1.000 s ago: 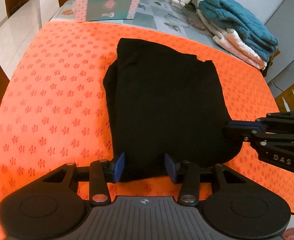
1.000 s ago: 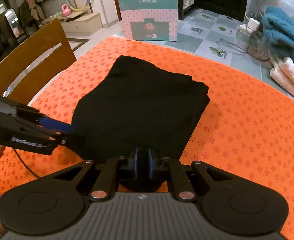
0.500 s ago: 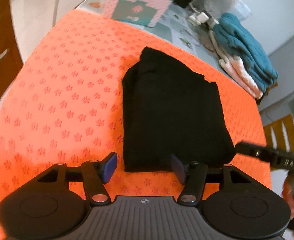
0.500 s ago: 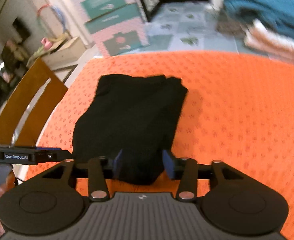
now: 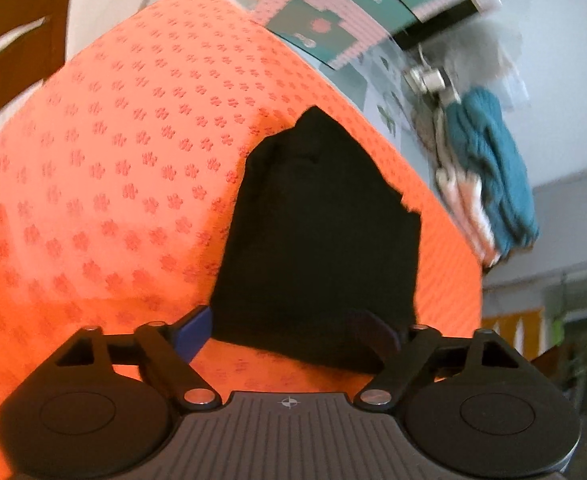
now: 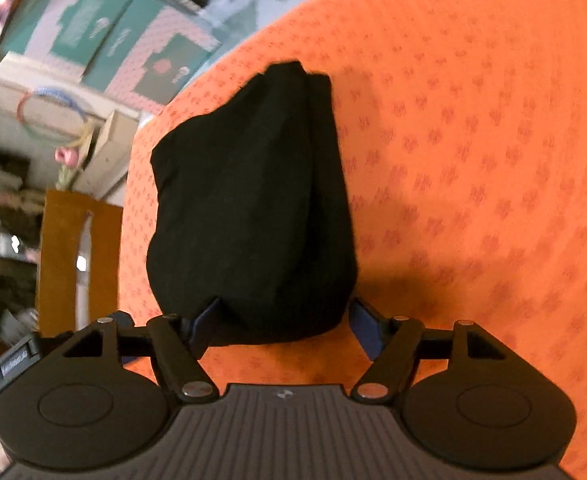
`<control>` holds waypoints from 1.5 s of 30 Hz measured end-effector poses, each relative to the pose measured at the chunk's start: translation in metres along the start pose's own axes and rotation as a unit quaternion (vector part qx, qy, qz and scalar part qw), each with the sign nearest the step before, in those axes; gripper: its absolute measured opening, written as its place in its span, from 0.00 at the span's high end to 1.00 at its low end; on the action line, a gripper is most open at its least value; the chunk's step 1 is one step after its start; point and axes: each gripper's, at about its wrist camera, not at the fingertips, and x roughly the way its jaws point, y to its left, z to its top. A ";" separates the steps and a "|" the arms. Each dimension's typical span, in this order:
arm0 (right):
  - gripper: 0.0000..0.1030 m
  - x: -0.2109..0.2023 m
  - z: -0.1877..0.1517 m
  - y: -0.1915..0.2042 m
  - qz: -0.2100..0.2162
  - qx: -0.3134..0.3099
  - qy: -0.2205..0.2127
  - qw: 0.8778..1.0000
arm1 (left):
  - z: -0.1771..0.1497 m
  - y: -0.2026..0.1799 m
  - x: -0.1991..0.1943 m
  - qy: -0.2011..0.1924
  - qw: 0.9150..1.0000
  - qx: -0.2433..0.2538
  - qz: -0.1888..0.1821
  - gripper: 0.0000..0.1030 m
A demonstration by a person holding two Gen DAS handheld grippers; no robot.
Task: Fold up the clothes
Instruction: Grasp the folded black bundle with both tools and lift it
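Black garment lies as a compact folded bundle on the orange mat, toward the mat's side nearest the stack of teal and pale folded clothes, which sits off the mat beyond the garment; judged from the layered edges, the main folds on this piece look done, with perhaps one last fold, a tidy-up or a move to that stack left; patterned teal-and-pink boxes stand past the mat's far edge, a wooden chair just off the mat on the garment's other side. Left gripper: jaws spread wide, having just been opening; the garment's near edge sits between them, one blue pad clear of the cloth over bare mat, the other dark against the fabric, contact there not readable; no pinch evident. Right gripper: jaws likewise parted, just been opening, straddling the rounded near end of the garment; pads stand at either side of the bundle, apparently not pressing it. Both tools point steeply down at the mat, tilted to the side, each at the garment's near end from its own side; views blurred, fine folds not legible.
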 end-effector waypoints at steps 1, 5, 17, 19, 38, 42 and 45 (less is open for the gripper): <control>0.26 0.003 0.001 -0.002 0.004 0.017 0.003 1.000 | 0.001 0.000 0.001 -0.001 1.000 -0.015 -0.007 0.15; 0.29 0.013 0.001 -0.011 0.020 0.083 0.006 0.996 | 0.001 0.000 0.005 -0.002 0.996 -0.077 -0.040 0.09; 0.49 -0.007 -0.007 0.008 0.055 0.149 -0.004 0.987 | -0.010 0.001 0.047 0.021 0.970 -0.225 -0.086 0.04; 0.50 -0.009 -0.010 0.017 0.065 0.144 0.005 0.988 | -0.007 0.005 0.048 0.010 0.968 -0.235 -0.083 0.05; 0.07 0.009 0.002 -0.008 0.166 0.161 0.024 0.973 | 0.013 0.016 0.030 0.024 0.951 -0.297 -0.084 0.55; 0.03 0.021 0.006 -0.031 0.208 0.240 0.018 0.948 | 0.017 0.017 0.026 0.026 0.948 -0.306 -0.085 0.55; 0.02 0.029 0.016 -0.040 0.196 0.262 0.009 0.945 | 0.018 0.018 0.023 0.028 0.944 -0.315 -0.088 0.55</control>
